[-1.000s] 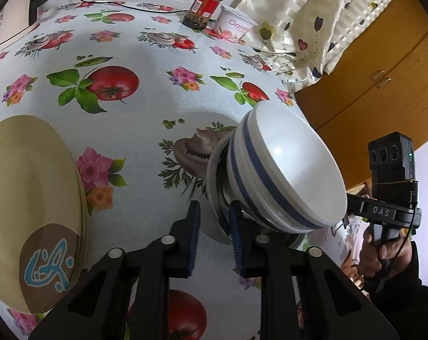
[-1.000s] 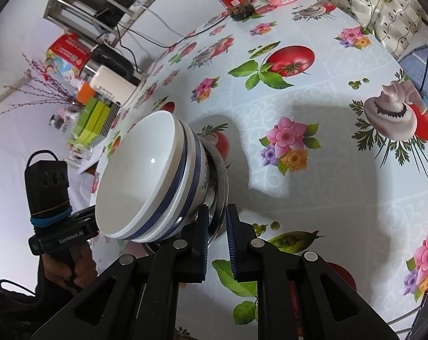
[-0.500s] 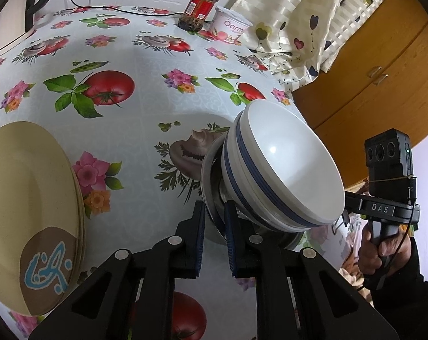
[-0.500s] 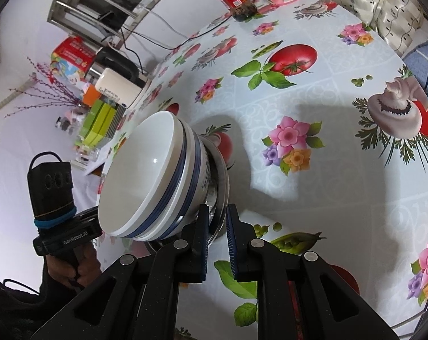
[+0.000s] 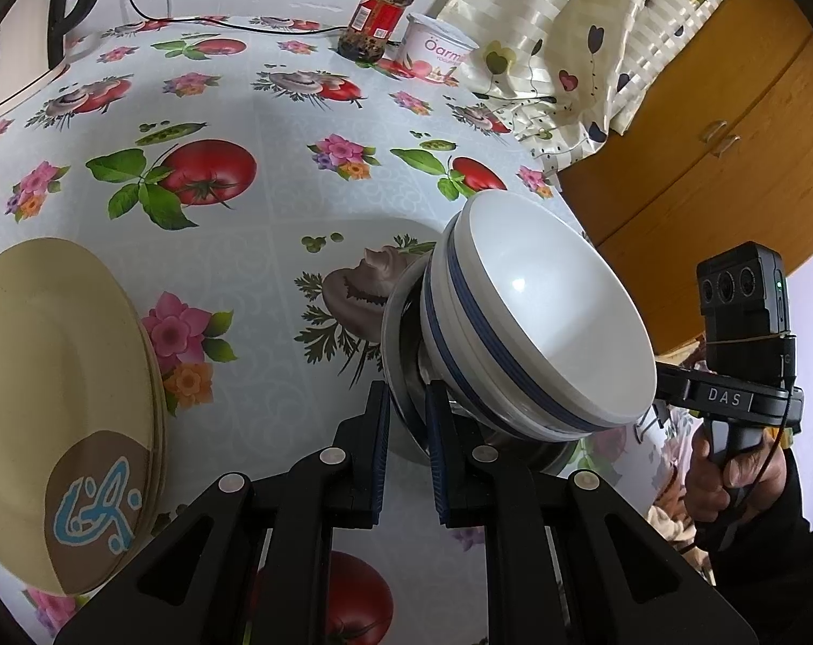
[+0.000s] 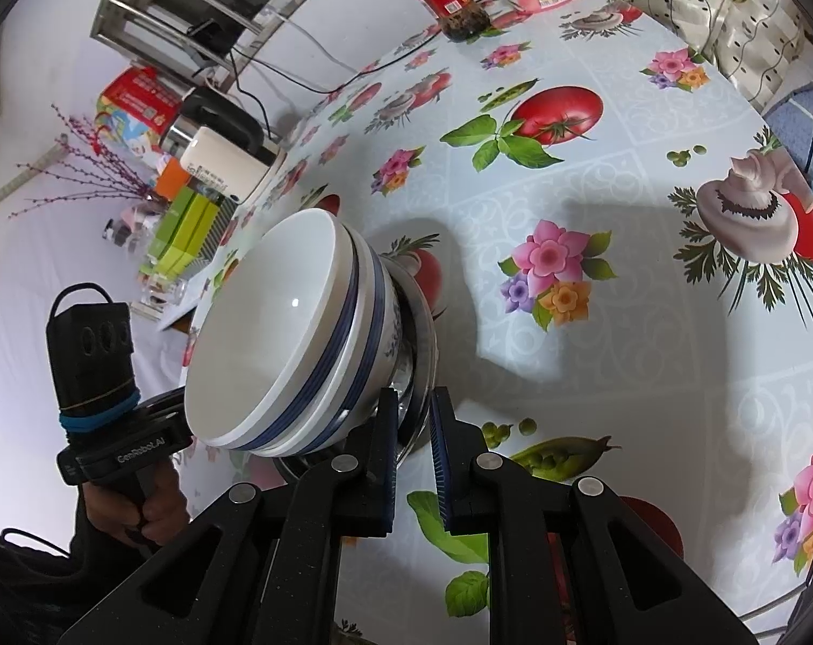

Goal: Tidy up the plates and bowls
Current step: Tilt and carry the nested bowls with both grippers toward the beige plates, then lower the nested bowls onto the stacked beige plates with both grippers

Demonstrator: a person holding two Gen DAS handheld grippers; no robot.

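White, blue-banded bowls (image 5: 541,322) sit nested in a shallow metal dish (image 5: 401,376), the whole stack above the flowered surface (image 5: 277,204). The left gripper (image 5: 408,419) and the right gripper (image 6: 413,430) each pinch the dish's rim from opposite sides, likely to keep the load level. Yellow plates (image 5: 46,376) wait to the left, a probable destination.
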